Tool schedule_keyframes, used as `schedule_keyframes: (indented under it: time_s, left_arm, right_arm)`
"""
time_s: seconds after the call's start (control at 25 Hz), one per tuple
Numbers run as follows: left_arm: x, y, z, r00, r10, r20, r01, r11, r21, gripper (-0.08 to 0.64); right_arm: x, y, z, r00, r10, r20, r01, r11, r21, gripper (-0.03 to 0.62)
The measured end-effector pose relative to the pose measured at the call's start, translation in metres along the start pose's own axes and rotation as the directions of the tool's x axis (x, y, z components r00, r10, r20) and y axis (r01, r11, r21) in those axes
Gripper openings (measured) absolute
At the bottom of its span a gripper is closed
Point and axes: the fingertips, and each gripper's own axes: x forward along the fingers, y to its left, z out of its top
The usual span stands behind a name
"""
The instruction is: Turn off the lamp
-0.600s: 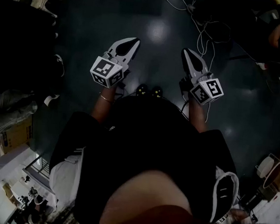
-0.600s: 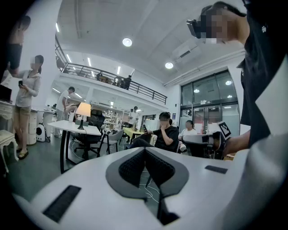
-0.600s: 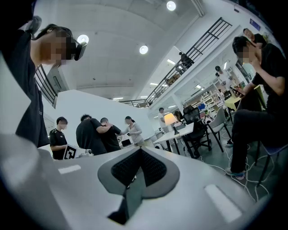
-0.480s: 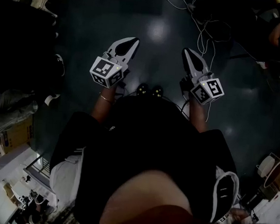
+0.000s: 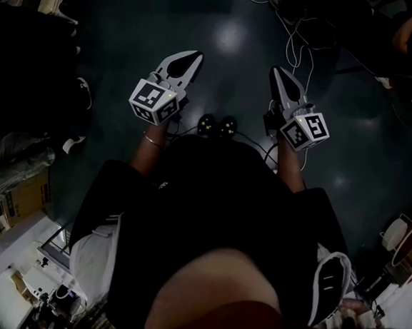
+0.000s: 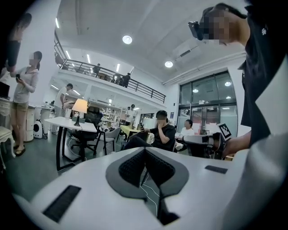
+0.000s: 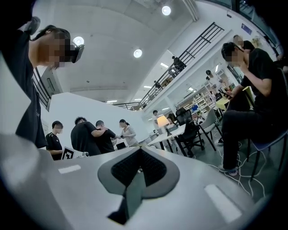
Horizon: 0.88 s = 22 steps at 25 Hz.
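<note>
- Grippers sit side by side and apart, low in front of the person's dark shirt, just like a moment ago.
- Left gripper (image 5: 190, 56): its jaws are pressed together with nothing in them. Its tip points toward 1 o'clock.
- Right gripper (image 5: 278, 72): its jaws are closed tight and empty too. Its tip points toward 11 o'clock.
- Two shoes (image 5: 217, 125) stand on the dark floor (image 5: 232, 33) between the grippers. They show a tiny bit higher in the head view than before.
- White cables (image 5: 302, 43) lie on the floor at 1 o'clock.
- Far away, the lamp (image 6: 79, 107) glows on a white table (image 6: 67, 122), at 10 o'clock from the left jaws and at 1 o'clock from the right jaws.
</note>
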Motion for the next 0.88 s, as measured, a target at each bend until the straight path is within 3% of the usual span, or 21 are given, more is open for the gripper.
schedule_keyframes:
  time_s: [0.24,0.4,0.68,0.88]
  left_arm:
    - [0.028,-0.029,0.007,0.999,-0.047,0.002,0.047,0.998,0.052,0.008]
    - [0.032,-0.043,0.004,0.999,-0.039,0.003,0.039,0.999,0.014,0.008]
    - [0.021,-0.037,-0.014,0.998,0.017,-0.055,-0.013,0.998,0.057,0.008]
    - [0.022,-0.042,-0.016,0.997,-0.032,-0.072,0.039,0.994,0.099,0.008]
  right_arm:
    - [-0.026,-0.015,0.018,0.999,0.001,0.045,-0.001,1.000,-0.003,0.000]
    - [-0.041,-0.019,0.017,0.998,0.026,0.061,-0.026,1.000,0.003,0.000]
    - [-0.048,-0.022,0.003,0.997,0.040,0.071,-0.044,0.998,0.048,0.002]
    - [-0.044,-0.024,0.004,0.995,0.052,0.083,-0.056,0.997,0.056,0.002]
